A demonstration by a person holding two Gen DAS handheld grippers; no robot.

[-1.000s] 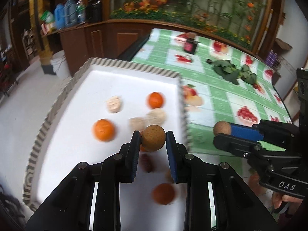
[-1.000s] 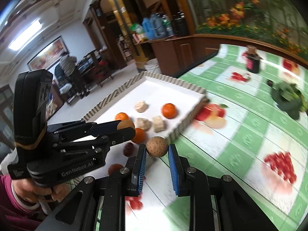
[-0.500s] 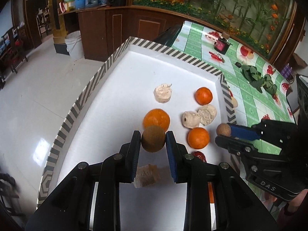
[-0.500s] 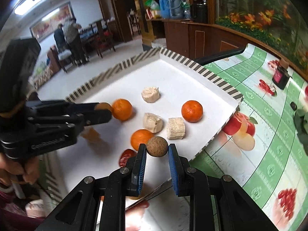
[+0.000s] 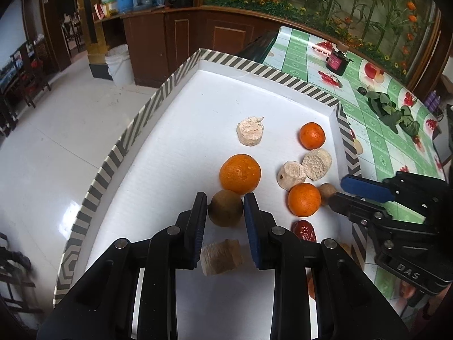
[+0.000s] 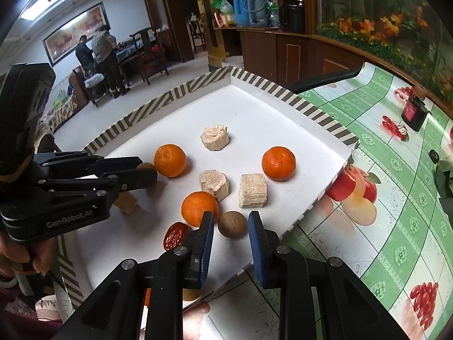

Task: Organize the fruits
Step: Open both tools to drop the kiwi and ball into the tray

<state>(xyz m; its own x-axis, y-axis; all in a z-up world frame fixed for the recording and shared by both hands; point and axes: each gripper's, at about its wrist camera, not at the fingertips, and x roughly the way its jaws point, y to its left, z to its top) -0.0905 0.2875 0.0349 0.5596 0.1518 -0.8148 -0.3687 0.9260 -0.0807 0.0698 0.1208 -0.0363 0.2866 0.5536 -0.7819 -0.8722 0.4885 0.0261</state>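
My left gripper [image 5: 225, 207] is shut on a brown round fruit [image 5: 225, 208], low over the white tray [image 5: 158, 96] with the striped rim, just in front of a large orange [image 5: 240, 173]. In the right wrist view my right gripper [image 6: 230, 226] has its jaws opening. A second brown round fruit [image 6: 232, 224] rests on the tray floor between them, with a gap at each pad. It lies next to an orange [image 6: 199, 208] near the tray's right rim [image 6: 320, 113]. A red date [image 6: 175, 236] lies to the left of the fingers.
More oranges [image 5: 312, 135] and several beige chunks [image 5: 250, 131] lie in the tray. A green fruit-print tablecloth [image 5: 376, 147] to the right carries a dark red jar [image 5: 337, 62] and green leaves [image 5: 393, 113]. Two people [image 6: 96, 48] stand in the far room.
Both grippers have come in over the tray and sunk towards its floor. The right jaws have spread and no longer press on their brown fruit. The left grip is unchanged.
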